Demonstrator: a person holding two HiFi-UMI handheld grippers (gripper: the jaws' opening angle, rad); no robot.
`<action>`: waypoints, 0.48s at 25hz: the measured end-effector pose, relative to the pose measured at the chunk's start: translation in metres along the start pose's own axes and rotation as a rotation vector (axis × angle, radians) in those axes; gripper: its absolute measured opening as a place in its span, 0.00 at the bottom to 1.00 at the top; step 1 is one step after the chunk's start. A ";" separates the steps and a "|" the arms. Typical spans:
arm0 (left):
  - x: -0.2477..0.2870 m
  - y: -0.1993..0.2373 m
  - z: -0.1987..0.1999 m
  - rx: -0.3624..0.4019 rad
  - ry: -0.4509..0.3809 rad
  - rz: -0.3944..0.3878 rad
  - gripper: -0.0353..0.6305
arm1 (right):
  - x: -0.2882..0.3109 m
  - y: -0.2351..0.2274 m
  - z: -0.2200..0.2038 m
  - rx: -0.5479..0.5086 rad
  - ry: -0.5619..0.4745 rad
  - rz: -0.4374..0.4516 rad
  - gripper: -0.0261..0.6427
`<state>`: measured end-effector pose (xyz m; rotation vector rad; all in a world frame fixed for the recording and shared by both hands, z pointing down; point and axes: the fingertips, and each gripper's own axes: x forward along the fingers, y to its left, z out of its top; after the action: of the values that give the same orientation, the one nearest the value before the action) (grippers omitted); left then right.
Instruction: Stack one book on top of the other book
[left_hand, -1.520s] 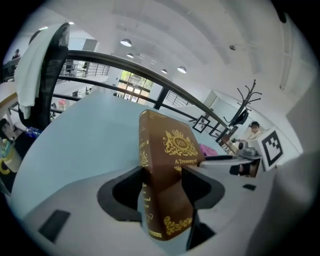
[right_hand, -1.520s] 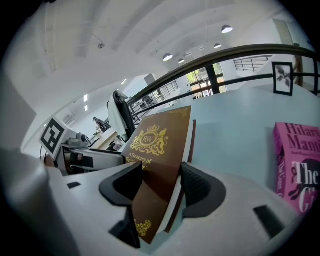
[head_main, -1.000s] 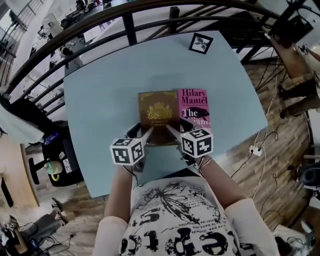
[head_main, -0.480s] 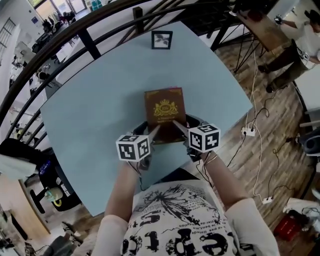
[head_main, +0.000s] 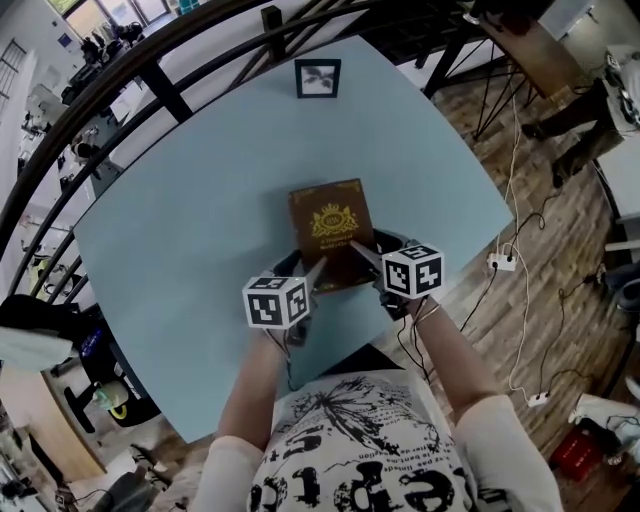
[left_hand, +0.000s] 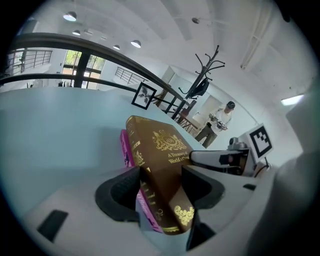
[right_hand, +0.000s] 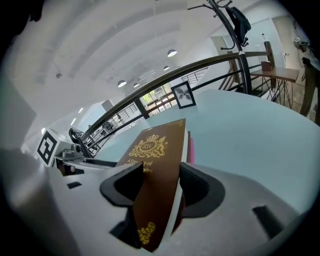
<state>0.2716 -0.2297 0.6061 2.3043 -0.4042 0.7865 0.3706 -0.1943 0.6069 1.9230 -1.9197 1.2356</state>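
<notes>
A brown book (head_main: 330, 225) with a gold crest lies on the pale blue table (head_main: 190, 220), covering the pink book in the head view. My left gripper (head_main: 316, 268) is shut on its near left corner and my right gripper (head_main: 358, 250) on its near right corner. In the left gripper view the brown book (left_hand: 160, 150) sits between the jaws of the left gripper (left_hand: 160, 185), and the pink book (left_hand: 124, 147) shows as an edge under it. In the right gripper view the brown book (right_hand: 155, 155) fills the right gripper (right_hand: 157, 187), with a strip of pink book (right_hand: 190, 150) beside it.
A small framed picture (head_main: 317, 78) stands at the table's far edge. A dark curved railing (head_main: 150, 60) runs behind the table. Cables and a power strip (head_main: 497, 262) lie on the wooden floor to the right. A person (left_hand: 217, 120) stands far off near a coat stand (left_hand: 202, 85).
Both grippers carried the brown book to the right, over the pink book, which no longer shows in the head view. The book has sunk a little since.
</notes>
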 end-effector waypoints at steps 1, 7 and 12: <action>0.003 0.001 -0.004 -0.009 0.006 -0.004 0.42 | 0.003 -0.002 -0.001 -0.001 0.006 0.002 0.37; 0.008 0.004 -0.007 0.001 0.016 0.009 0.42 | 0.008 -0.007 -0.003 -0.023 0.011 0.001 0.37; 0.002 0.007 -0.002 -0.015 -0.022 0.009 0.42 | 0.005 -0.007 -0.002 -0.053 0.007 -0.040 0.38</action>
<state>0.2685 -0.2339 0.6118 2.3010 -0.4287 0.7607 0.3756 -0.1957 0.6143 1.9191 -1.8817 1.1663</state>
